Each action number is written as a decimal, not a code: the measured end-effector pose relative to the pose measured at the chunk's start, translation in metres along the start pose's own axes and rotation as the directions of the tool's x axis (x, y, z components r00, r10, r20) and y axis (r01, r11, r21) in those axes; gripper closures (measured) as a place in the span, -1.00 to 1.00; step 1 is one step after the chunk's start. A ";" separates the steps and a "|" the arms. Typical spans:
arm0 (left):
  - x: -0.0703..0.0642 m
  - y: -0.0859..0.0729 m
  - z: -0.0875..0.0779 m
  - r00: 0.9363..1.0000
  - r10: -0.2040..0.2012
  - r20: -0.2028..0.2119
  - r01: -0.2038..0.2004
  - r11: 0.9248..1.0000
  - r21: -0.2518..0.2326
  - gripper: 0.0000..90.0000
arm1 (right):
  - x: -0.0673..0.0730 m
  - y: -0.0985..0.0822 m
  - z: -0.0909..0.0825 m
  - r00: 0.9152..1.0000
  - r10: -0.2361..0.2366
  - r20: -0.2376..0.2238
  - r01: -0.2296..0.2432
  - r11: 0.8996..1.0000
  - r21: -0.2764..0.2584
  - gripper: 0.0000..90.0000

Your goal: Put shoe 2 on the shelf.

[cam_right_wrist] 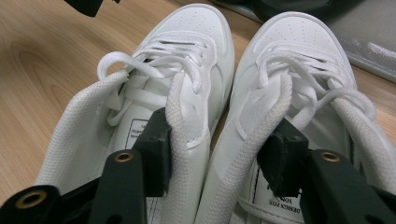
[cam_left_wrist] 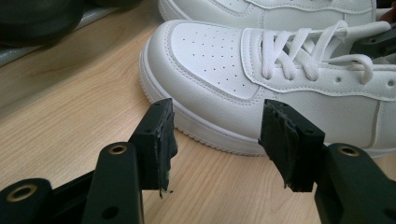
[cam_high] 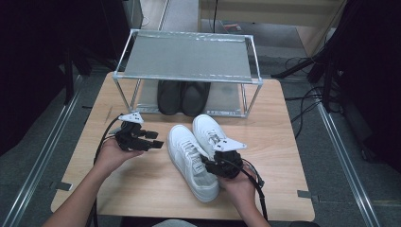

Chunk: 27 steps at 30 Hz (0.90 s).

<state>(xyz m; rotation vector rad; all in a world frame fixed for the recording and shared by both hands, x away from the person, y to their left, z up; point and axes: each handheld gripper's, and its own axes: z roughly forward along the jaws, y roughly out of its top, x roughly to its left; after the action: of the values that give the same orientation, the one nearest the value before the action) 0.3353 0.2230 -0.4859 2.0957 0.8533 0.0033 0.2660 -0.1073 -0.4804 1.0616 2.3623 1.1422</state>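
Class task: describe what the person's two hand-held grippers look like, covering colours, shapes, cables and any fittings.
Both the left gripper and the right gripper are black, each topped by a pale grey three-cornered plate and trailing a black cable. Their two jaws carry brass-coloured rivets and worn black pads. The forearms are bare, without sleeves.

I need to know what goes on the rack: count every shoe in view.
4. Two white sneakers lie side by side on the table: the left one, the right one. Two dark shoes stand on the rack's lower shelf; others may hide under the top shelf.

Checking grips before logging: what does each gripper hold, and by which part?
Right gripper pinches both white sneakers' adjoining inner collars together. Left gripper holds nothing.
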 end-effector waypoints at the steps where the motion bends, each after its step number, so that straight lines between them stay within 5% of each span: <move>1: 0.000 0.000 0.000 1.000 0.000 0.001 0.000 1.000 0.000 0.00 | 0.000 0.000 0.000 1.000 0.000 0.000 0.000 1.000 0.000 0.18; 6: 0.000 0.000 0.000 1.000 0.003 0.001 -0.003 1.000 -0.002 0.00 | 0.000 0.000 0.000 1.000 -0.009 0.007 0.009 1.000 -0.009 0.39; 11: 0.001 0.000 0.000 1.000 -0.003 0.005 0.003 1.000 -0.008 0.00 | -0.003 0.001 -0.002 0.999 0.032 -0.018 -0.032 0.999 -0.002 0.58; 27: 0.004 -0.001 -0.005 1.000 -0.011 0.003 0.011 1.000 -0.018 0.00 | -0.011 0.006 -0.005 0.995 0.077 -0.062 -0.076 0.997 0.024 0.68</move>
<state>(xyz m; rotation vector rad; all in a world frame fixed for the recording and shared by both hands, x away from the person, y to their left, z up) 0.3362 0.2293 -0.4850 2.0738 0.8605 0.0021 0.2731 -0.1157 -0.4733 1.1487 2.4064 1.1954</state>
